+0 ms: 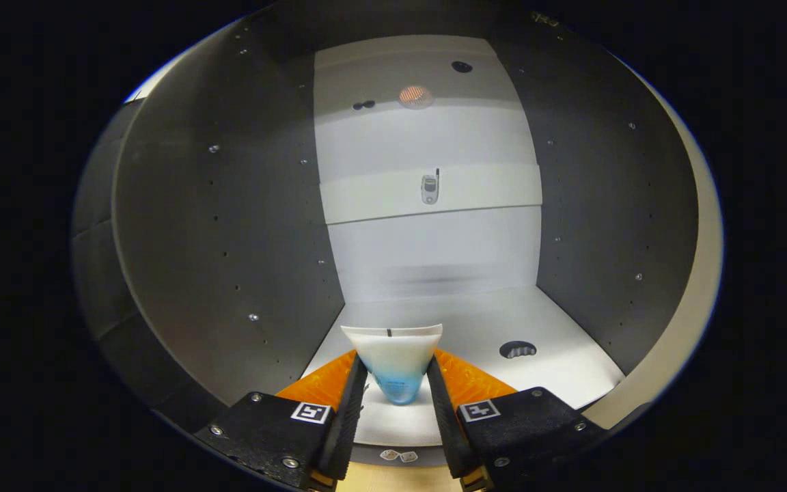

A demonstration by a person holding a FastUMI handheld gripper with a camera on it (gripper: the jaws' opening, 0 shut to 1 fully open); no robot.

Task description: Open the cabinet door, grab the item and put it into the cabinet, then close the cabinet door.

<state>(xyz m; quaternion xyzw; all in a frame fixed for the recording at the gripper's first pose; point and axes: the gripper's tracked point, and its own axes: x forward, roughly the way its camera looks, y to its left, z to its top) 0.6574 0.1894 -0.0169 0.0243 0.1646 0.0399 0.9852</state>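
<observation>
Low in the centre of the gripper view, the hand-held gripper (397, 372) reached forward into the open cabinet (229, 225), its two fingers (351, 410) angled inward and pressed against the two sides of a soft tube (393, 362). The tube stood wide end up, white across its flat crimped top and shading to translucent blue toward its narrow lower end, which hung just above the cabinet floor (571, 376). Both fingers bore on it, so the hand-held gripper was clamped on the tube rather than spread.

The cabinet's dark side walls (598, 219) curved away at left and right of the frame, dotted with rows of small holes and pale fittings. Its pale back panel (427, 253) rose in the middle of the frame, crossed by a lighter horizontal band. On that band, above the tube, sat a small grey fitting (430, 188). Higher, near the top centre, a round orange-tinted spot (415, 96) showed on the pale surface, with a dark hole (462, 66) to its upper right. To the right of the fingers, a dark oval cut-out (518, 350) lay in the white floor. At the bottom centre, a strip of pale wood (400, 478) showed between the finger bases.
</observation>
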